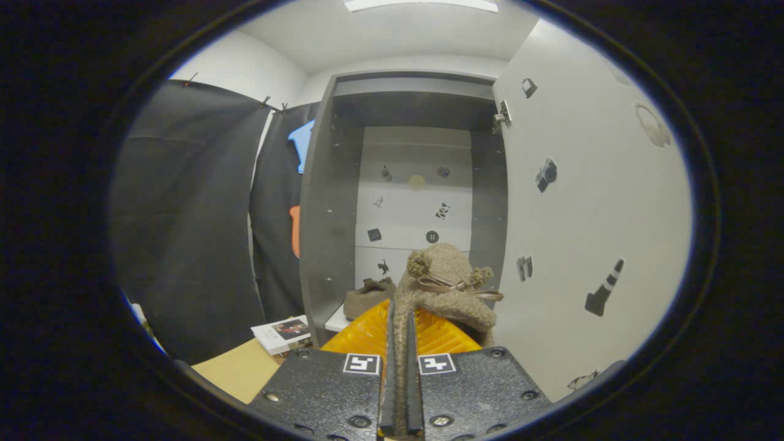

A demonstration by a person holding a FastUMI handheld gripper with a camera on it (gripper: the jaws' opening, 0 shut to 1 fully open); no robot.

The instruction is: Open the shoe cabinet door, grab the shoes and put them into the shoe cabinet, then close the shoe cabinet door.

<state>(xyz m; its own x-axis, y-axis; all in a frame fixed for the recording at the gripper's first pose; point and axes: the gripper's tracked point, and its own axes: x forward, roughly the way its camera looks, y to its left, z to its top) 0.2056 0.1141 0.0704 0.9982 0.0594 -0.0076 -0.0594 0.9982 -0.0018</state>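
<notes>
My gripper (401, 318) is shut on the edge of a fuzzy brown shoe (450, 288) with pompoms and a brown ribbon bow; the shoe hangs ahead of the fingers. Straight beyond it stands the open shoe cabinet (331, 202), grey inside with a white back panel. Its white door (588, 202) is swung wide open to the right of the shoe. A second brown shoe (367, 297) lies on the cabinet's bottom shelf, just left of the held one.
A booklet (285, 334) lies on the tan floor (239, 370) in front of the cabinet's left side. Black cloth (190, 226) hangs to the left of the cabinet. Small stickers dot the door and the back panel.
</notes>
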